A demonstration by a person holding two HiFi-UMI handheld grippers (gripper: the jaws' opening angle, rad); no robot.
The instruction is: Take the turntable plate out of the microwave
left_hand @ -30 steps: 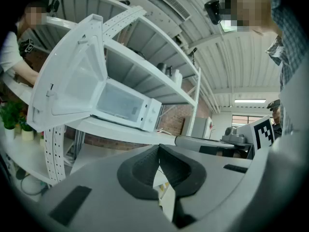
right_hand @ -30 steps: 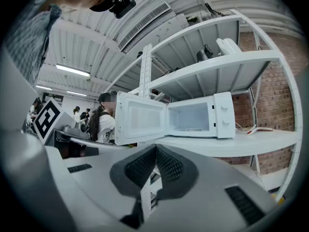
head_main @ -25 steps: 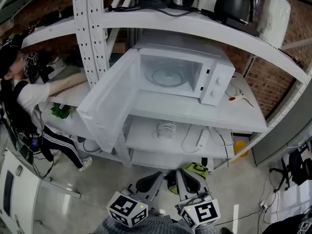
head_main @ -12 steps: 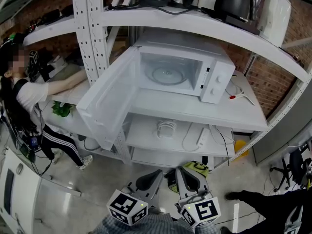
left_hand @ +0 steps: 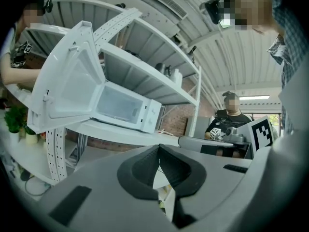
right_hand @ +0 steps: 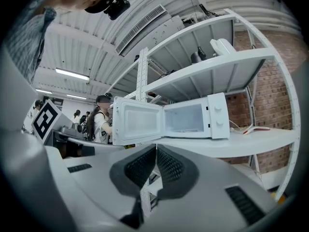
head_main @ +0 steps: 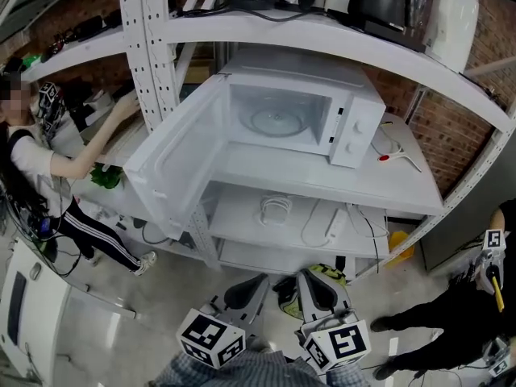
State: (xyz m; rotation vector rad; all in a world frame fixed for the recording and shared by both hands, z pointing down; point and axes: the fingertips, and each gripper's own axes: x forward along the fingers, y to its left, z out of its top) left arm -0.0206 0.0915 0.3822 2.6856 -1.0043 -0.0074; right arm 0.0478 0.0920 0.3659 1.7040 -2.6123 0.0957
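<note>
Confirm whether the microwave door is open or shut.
Open. The door stands wide to the left, and the turntable plate shows inside the microwave.

The head view looks steeply down from above and behind the left gripper [head_main: 244, 290] and right gripper [head_main: 316, 290], toward the microwave [head_main: 298, 119] on its shelf [head_main: 322, 185], well ahead of the jaws. Each gripper view looks level along its own jaws from low down, also well back. All three views share the microwave and its open door [head_main: 173, 168].

Shelf-top appliances [head_main: 379, 2] cut by top edge, bystander [head_main: 435, 322] cropped at right
</note>
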